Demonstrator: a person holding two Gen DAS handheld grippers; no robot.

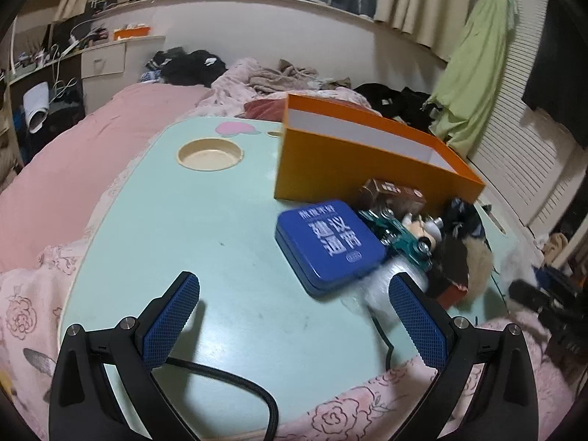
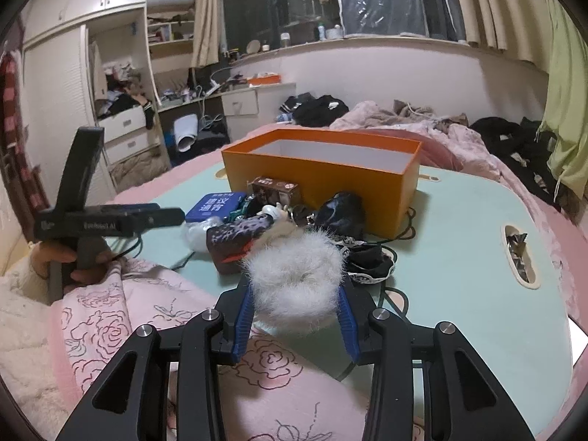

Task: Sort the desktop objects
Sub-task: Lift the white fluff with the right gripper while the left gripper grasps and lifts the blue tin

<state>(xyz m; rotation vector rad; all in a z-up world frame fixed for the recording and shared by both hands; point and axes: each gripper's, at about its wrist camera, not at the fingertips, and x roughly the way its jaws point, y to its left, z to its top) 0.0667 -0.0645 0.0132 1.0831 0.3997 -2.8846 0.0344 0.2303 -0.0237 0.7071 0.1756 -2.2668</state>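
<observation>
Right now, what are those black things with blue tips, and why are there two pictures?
They are hand-held tongs, one in each of a person's hands, each carrying a camera that looks along its fingers. One picture comes from the left tongs, open and empty. The other comes from the right tongs, squeezing a fluffy white fur ball. On the mint-green table sit an orange cardboard box, a flat blue tin and a small green toy car.
</observation>
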